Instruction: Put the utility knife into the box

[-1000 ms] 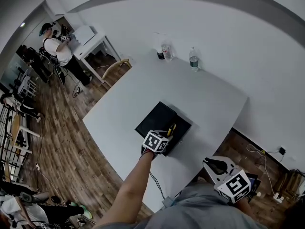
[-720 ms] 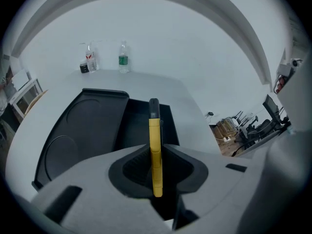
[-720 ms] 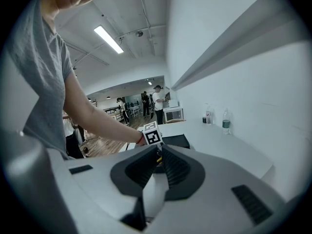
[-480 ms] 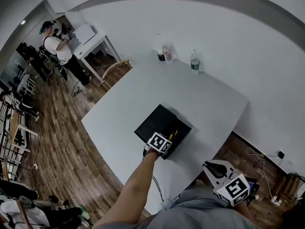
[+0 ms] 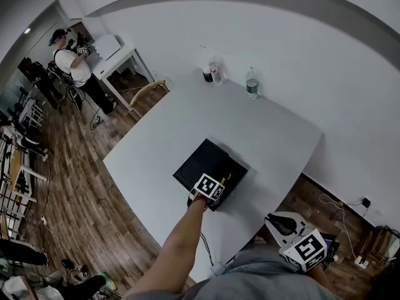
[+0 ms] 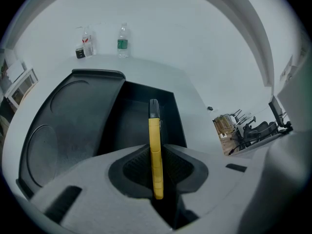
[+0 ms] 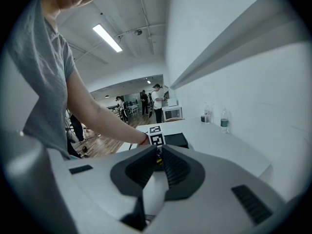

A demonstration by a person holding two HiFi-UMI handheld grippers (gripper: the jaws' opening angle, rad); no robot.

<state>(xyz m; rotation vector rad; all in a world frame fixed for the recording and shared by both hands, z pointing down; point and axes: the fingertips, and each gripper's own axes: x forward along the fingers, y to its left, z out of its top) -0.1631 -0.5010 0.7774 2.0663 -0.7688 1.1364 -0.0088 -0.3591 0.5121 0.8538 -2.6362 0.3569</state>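
A yellow utility knife (image 6: 155, 150) with a dark tip is clamped edge-on between the pads of my left gripper (image 6: 156, 152), which is shut on it. The knife points down into the deep compartment of the open black box (image 6: 139, 113); its lid (image 6: 68, 121) lies open to the left. From the head view, my left gripper (image 5: 212, 189) hangs over the near right corner of the box (image 5: 197, 164), with the knife (image 5: 225, 179) sticking out over it. My right gripper (image 5: 284, 222) is held off the table's near edge, its pads (image 7: 171, 165) meeting at the tips around nothing.
The white table (image 5: 262, 130) carries two clear bottles (image 5: 252, 83) (image 5: 217, 70) and a small dark jar (image 5: 207, 75) at its far edge by the wall. A wooden chair (image 5: 150, 90) stands at the far left corner. A person (image 5: 72, 64) stands far back left.
My left gripper has sunk with the knife, closer to the box's near right corner. The right gripper has kept its place.
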